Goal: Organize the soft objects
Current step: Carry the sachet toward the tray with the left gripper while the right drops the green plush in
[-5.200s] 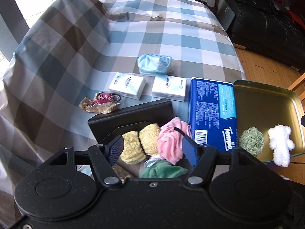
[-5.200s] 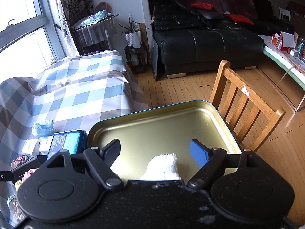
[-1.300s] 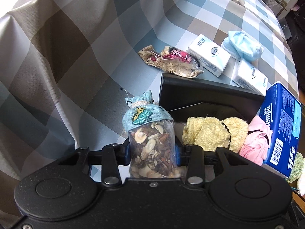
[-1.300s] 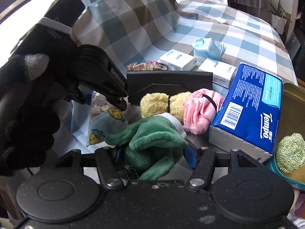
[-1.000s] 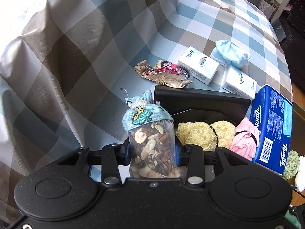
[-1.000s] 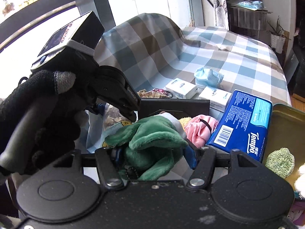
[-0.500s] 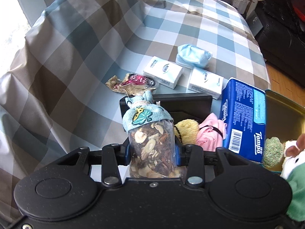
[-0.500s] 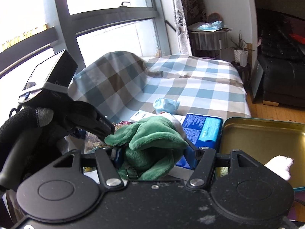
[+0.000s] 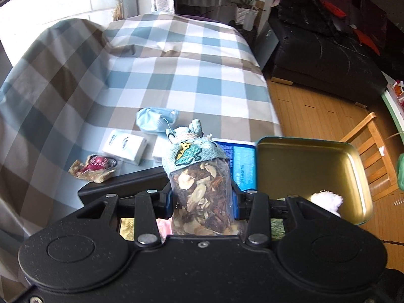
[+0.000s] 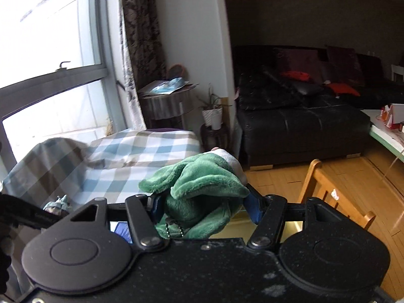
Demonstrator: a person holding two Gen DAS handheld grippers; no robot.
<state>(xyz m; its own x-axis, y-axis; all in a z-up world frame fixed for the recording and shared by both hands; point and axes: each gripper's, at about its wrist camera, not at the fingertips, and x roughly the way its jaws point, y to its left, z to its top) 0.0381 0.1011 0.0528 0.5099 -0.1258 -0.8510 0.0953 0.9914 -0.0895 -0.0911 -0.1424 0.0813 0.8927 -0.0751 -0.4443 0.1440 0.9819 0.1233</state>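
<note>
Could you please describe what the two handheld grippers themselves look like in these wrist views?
Both the left gripper and the right gripper are matte black plastic, with two round domed housings, angled linkage arms fastened by silver rivets, and blue pads on the fingers. The right body carries pale dusty specks. No cables show.

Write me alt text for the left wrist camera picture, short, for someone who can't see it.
The left claw grips a clear sachet of dried herbs with a blue cloth top, held above a checked tablecloth. An open gold tin lies to the right, with tissue packs and a blue face mask behind.
</note>
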